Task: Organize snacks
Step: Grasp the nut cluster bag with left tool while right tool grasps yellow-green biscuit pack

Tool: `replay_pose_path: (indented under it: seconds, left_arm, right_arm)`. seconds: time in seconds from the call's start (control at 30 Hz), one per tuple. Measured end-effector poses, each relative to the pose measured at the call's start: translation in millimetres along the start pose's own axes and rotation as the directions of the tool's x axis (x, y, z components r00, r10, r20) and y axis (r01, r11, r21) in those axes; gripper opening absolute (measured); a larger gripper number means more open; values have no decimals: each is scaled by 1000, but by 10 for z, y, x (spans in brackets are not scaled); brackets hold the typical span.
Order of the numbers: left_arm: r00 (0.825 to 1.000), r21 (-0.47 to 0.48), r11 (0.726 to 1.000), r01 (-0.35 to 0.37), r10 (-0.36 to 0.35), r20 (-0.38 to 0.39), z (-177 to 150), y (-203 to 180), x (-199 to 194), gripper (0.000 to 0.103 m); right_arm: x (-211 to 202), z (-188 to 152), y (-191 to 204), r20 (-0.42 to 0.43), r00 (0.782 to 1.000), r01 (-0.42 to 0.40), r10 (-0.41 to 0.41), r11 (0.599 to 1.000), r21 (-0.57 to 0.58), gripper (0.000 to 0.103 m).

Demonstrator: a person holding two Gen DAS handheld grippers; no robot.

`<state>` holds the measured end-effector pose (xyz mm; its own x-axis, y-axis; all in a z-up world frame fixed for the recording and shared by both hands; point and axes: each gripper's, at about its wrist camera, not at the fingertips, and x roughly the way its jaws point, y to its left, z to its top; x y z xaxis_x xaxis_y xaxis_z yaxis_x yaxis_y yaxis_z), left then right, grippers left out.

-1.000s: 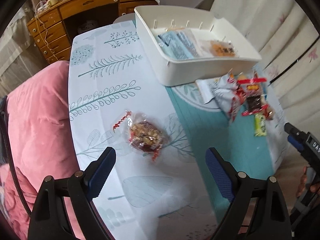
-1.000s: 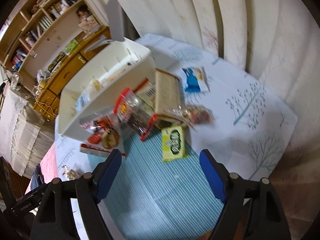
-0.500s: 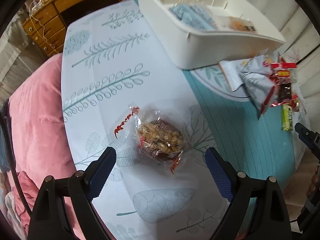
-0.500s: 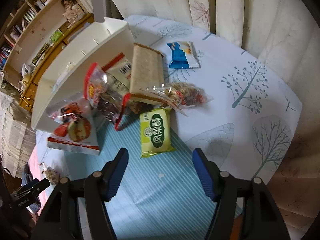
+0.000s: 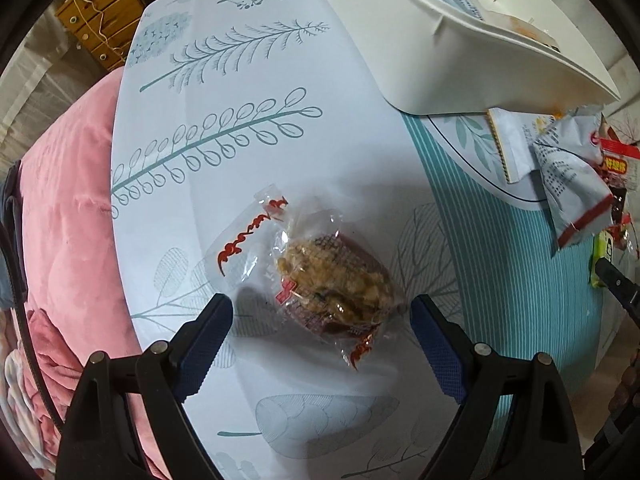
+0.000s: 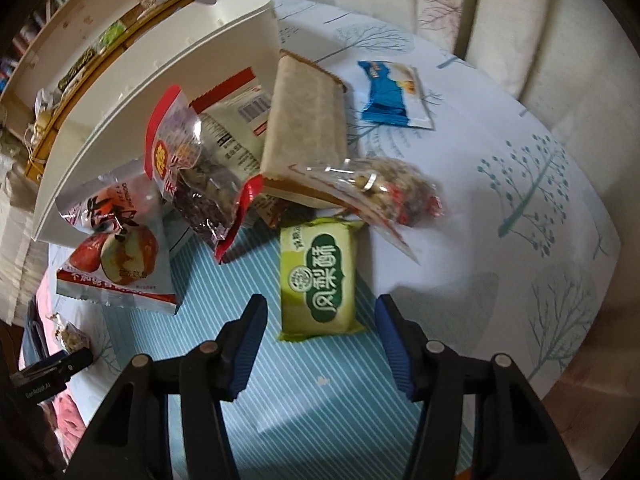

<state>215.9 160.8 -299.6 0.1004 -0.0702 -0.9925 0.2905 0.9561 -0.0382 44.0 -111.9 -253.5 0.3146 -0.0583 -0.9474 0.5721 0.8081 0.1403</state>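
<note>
My left gripper (image 5: 320, 314) is open, low over the table, its jaws either side of a clear-wrapped nut cake (image 5: 332, 280) that lies between them. My right gripper (image 6: 320, 312) is open, its jaws either side of the near end of a green pineapple-cake packet (image 6: 318, 284). A white bin (image 5: 452, 40) (image 6: 160, 92) holds a few packets. A pile of snacks lies beside it: a jujube packet (image 6: 116, 256), a red-edged clear bag (image 6: 188, 176), a beige bar (image 6: 306, 120), a clear nut packet (image 6: 384, 192) and a blue packet (image 6: 394, 94).
The table (image 5: 240, 80) carries a leaf-print cloth with a teal striped patch (image 6: 280, 400). A pink quilt (image 5: 68, 220) lies past its left edge. A wooden dresser (image 5: 96, 12) stands behind. Curtains (image 6: 500, 8) hang behind the table's far side.
Both grippers have moved down and forward. The nut cake now lies between the left jaws and the green packet between the right jaws. The right jaws have narrowed a little.
</note>
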Motion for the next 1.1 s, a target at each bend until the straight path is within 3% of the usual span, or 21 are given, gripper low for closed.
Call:
replay_pose_path:
  seconds: [0.47, 0.77, 1.1]
  left_arm:
    - [998, -38, 999, -10, 12, 55, 50, 28, 1, 58]
    - [998, -38, 999, 22, -20, 61, -76, 40, -54, 57]
    - [993, 0, 997, 83, -83, 88, -266, 98, -311, 57]
  right_arm:
    - [106, 235, 217, -15, 998, 67, -69, 992, -107, 37]
    - [79, 48, 370, -22, 999, 41, -44, 991, -129, 37]
    - [-239, -272, 614, 32, 999, -4, 10, 986, -168, 37]
